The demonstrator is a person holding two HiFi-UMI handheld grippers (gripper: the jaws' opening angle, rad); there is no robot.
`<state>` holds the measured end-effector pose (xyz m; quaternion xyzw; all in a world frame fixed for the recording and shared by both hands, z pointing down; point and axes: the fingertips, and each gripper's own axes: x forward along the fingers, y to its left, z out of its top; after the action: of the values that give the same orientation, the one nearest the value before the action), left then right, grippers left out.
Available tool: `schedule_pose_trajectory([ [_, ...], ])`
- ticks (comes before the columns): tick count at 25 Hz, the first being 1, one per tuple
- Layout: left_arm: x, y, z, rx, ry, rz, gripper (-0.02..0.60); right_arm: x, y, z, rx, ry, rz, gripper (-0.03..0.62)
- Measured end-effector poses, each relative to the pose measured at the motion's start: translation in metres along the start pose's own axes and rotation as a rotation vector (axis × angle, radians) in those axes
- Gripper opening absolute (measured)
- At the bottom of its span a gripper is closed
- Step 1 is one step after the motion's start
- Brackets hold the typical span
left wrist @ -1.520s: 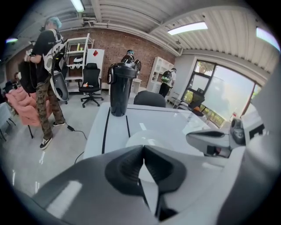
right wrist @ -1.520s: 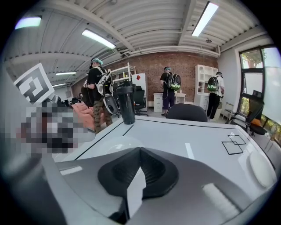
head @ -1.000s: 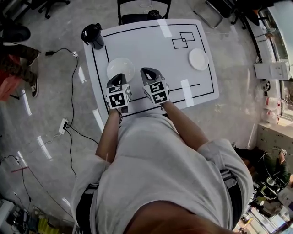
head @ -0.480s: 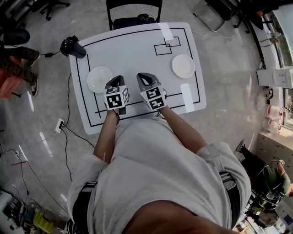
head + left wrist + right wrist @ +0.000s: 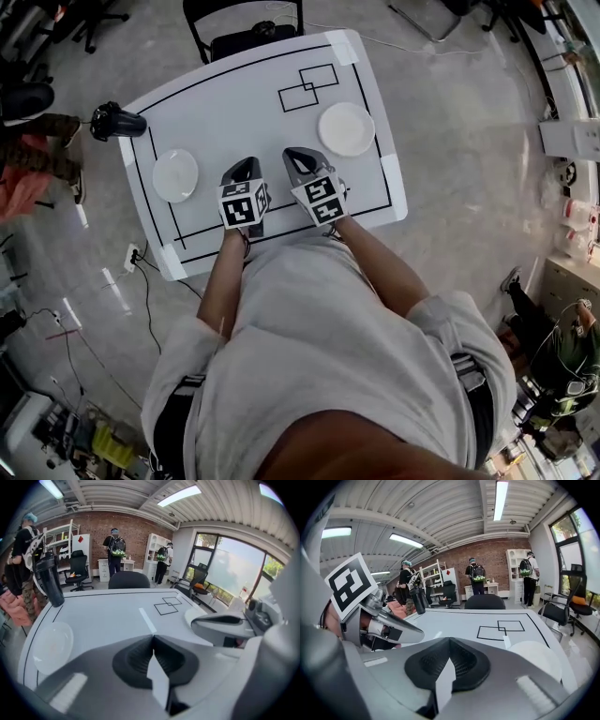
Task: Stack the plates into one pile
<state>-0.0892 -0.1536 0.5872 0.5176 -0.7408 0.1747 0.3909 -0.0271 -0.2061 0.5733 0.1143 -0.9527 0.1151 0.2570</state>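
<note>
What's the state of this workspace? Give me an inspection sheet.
Surface: white table with black tape border and two overlapping taped squares.
Job's things: left plate and right plate, both white, far apart, not stacked.
Clutter: black bottle at the far left corner.
Grippers: left gripper and right gripper both shut, empty, over the near edge.
Cables: cable and power strip on the floor at left.
Surroundings: black chair behind the table; people standing beyond.

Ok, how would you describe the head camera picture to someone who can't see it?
Seen from above, a person at a white table holds the left gripper and the right gripper side by side, both shut and empty. The left plate and the right plate, both white, lie apart on it, either side of the grippers.
</note>
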Motion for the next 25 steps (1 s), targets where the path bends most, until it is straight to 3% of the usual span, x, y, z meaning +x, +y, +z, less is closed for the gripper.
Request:
schedule_pose_trajectory([
  [4,0.027,-0.046,-0.002,0.034,0.024,-0.057,0.003,-0.023,-0.045,-0.02,0.058,-0.008,-0.056,0.0],
  [11,0.065,-0.113,0.021,0.047,-0.026,-0.178,0.003,-0.068,-0.117,-0.036,0.094,-0.041,-0.184,0.0],
  [18,0.09,-0.143,0.028,0.103,0.019,-0.228,0.003,-0.092,-0.165,-0.051,0.158,-0.017,-0.286,0.001],
  [21,0.096,-0.153,0.025,0.097,0.048,-0.267,0.003,-0.095,-0.177,-0.06,0.174,0.017,-0.308,0.002],
  [24,0.105,-0.15,0.029,0.069,0.055,-0.255,0.003,-0.094,-0.187,-0.067,0.187,0.044,-0.313,0.002],
  [25,0.108,-0.148,0.031,0.054,0.055,-0.25,0.002,-0.093,-0.189,-0.068,0.187,0.05,-0.309,0.031],
])
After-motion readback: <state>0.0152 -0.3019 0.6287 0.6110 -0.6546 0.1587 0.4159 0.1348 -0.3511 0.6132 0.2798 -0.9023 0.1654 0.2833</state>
